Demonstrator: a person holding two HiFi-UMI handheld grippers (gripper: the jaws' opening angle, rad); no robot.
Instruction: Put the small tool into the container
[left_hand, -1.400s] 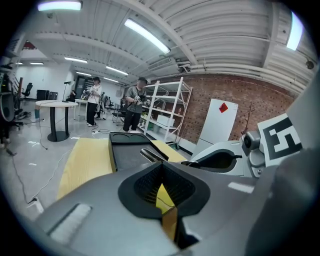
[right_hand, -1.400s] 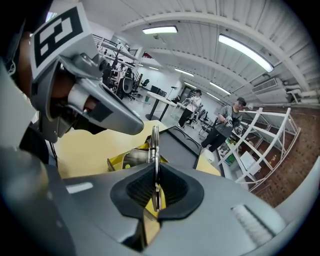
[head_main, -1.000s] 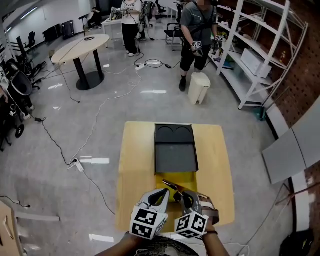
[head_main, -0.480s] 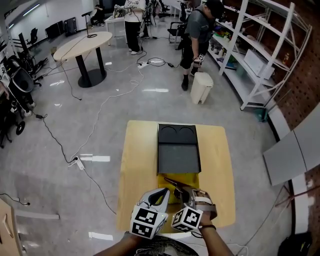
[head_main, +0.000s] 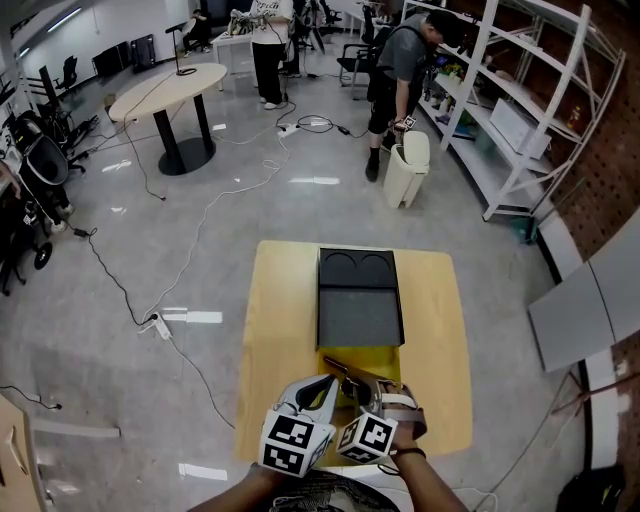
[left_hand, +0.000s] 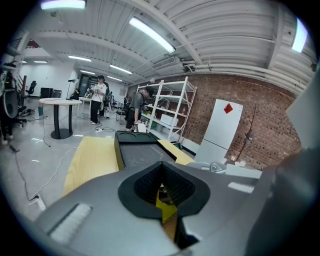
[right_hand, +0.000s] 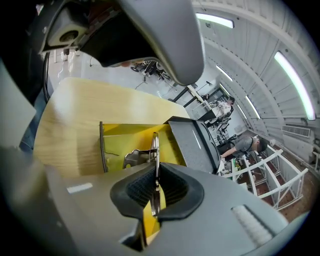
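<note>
Grippers, two, one in each of my hands, each bearing one marker cube (head_main: 297, 442). My left gripper (head_main: 322, 388) has its jaws together with nothing between them; through the gap behind the pads I see only yellow. My right gripper (head_main: 372, 392) sits just beside it, jaws clamped on the small tool (right_hand: 154, 161), one thin metal piece seen edge-on in the right gripper view, its far end reaching out over the container. Whether it touches the container floor I cannot tell.

Yellow container (head_main: 385, 360), one, open-topped, directly under both grippers, near the front edge of the table.

Black tray (head_main: 360, 315), one, just beyond the yellow container and touching it, with two round recesses (head_main: 346, 263) at its far end.

Wooden table (head_main: 275, 340), one, carrying both the container and the tray.

Power strip (head_main: 155, 327), one, on the floor to the left, with cables trailing away.

White bin (head_main: 407, 170), one, well beyond the table.

Persons, two that I can count: one bending over the bin (head_main: 402, 55), one standing farther back (head_main: 268, 45).

Round table (head_main: 165, 90), one, far left.

Shelving (head_main: 520, 100), white, along the right wall.
</note>
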